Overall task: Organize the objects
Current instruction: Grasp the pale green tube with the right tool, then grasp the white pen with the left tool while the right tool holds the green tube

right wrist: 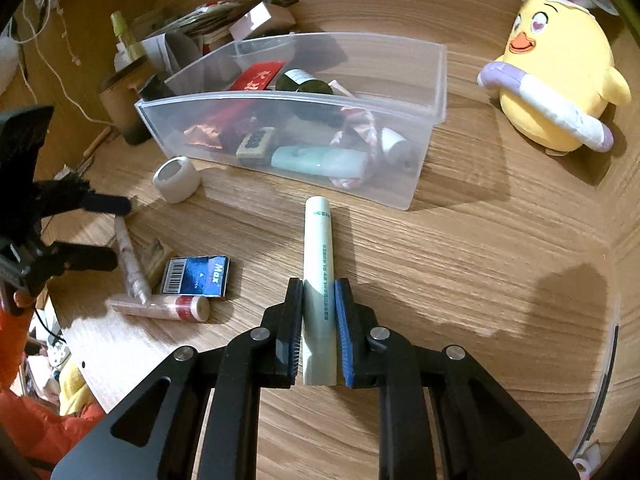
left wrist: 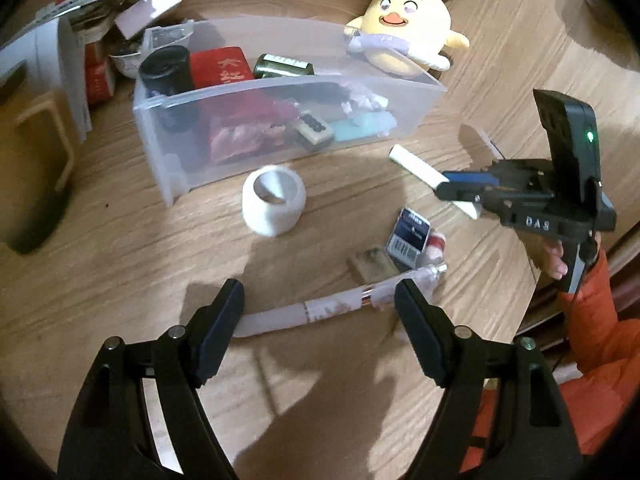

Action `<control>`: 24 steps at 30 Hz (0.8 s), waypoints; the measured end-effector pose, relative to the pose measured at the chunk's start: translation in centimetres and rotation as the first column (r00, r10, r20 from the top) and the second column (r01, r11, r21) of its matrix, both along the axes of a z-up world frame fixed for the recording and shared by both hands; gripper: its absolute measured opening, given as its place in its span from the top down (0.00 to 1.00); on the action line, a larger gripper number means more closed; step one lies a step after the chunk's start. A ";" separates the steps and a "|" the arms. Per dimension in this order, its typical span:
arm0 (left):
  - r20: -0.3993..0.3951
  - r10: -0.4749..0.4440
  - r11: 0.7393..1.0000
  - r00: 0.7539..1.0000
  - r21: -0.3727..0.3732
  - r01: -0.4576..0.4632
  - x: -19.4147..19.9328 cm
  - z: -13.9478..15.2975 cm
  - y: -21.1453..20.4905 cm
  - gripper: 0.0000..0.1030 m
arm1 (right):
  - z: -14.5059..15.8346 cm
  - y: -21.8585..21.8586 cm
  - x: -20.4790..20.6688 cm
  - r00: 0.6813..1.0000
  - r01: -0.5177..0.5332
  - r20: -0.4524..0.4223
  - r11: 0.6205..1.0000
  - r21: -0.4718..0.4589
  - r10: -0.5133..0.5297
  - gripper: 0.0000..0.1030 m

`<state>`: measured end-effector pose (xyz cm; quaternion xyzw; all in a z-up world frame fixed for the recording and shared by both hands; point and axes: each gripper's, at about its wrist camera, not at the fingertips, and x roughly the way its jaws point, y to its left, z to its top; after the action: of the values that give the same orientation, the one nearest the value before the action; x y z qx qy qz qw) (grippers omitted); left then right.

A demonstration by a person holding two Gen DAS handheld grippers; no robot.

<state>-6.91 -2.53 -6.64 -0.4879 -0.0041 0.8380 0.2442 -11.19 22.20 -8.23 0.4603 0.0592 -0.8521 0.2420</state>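
My right gripper (right wrist: 319, 286) is shut on a pale green tube (right wrist: 319, 256), which sticks out forward between the blue pads toward the clear plastic bin (right wrist: 438, 80). In the left wrist view the same right gripper (left wrist: 444, 186) grips the white-looking tube (left wrist: 416, 168) just right of the bin (left wrist: 434, 82). My left gripper (left wrist: 320, 292) stands open over a long pink patterned tube (left wrist: 312, 310) lying crosswise on the table. A white tape roll (left wrist: 274, 200), a blue "Max" box (left wrist: 408, 238) and a small brown item (left wrist: 372, 266) lie beyond it.
The bin holds a black cylinder (left wrist: 168, 66), a red box (left wrist: 222, 64), a green bottle (left wrist: 284, 66) and other items. A yellow plush chick (left wrist: 408, 28) sits behind it. Boxes and clutter (left wrist: 100, 20) crowd the far left. An orange sleeve (left wrist: 592, 320) is at right.
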 end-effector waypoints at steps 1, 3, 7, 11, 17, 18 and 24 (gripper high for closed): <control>-0.004 0.002 1.000 1.000 -0.011 -0.002 0.4 -0.1 0.0 0.25 | 0.0 0.1 0.0 1.000 0.003 -0.001 1.000 -0.003 -0.003 0.86; -0.025 0.002 0.999 1.000 -0.040 -0.003 0.9 -0.1 0.1 0.27 | 0.0 0.0 0.0 1.000 0.006 -0.004 1.000 -0.002 -0.006 0.86; -0.053 -0.002 0.997 0.999 -0.077 -0.002 1.9 -0.2 0.1 0.33 | 0.0 0.0 -0.1 1.000 0.000 -0.004 1.000 0.001 0.000 0.86; -0.081 0.039 0.990 0.996 -0.130 -0.049 2.3 -0.1 0.0 0.57 | 0.1 -0.1 0.3 1.000 0.004 -0.009 1.000 0.006 -0.004 0.86; -0.086 0.113 0.977 0.990 -0.173 -0.126 3.2 0.2 -0.4 0.83 | 0.1 -0.2 0.6 1.000 0.016 -0.011 1.000 0.006 -0.016 0.86; -0.091 0.116 0.974 0.989 -0.183 -0.131 3.5 0.3 -0.4 0.84 | 0.0 -0.2 0.7 1.000 0.015 -0.011 1.000 0.006 -0.015 0.86; -0.115 0.044 0.971 0.992 -0.227 -0.069 3.8 0.5 1.9 0.83 | 0.0 -0.5 1.0 1.000 0.019 -0.008 1.000 0.003 -0.019 0.86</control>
<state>-3.13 -0.59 -6.10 -0.4663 0.0925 0.8648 0.1617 -10.19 21.67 -8.20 0.4578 0.0568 -0.8561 0.2329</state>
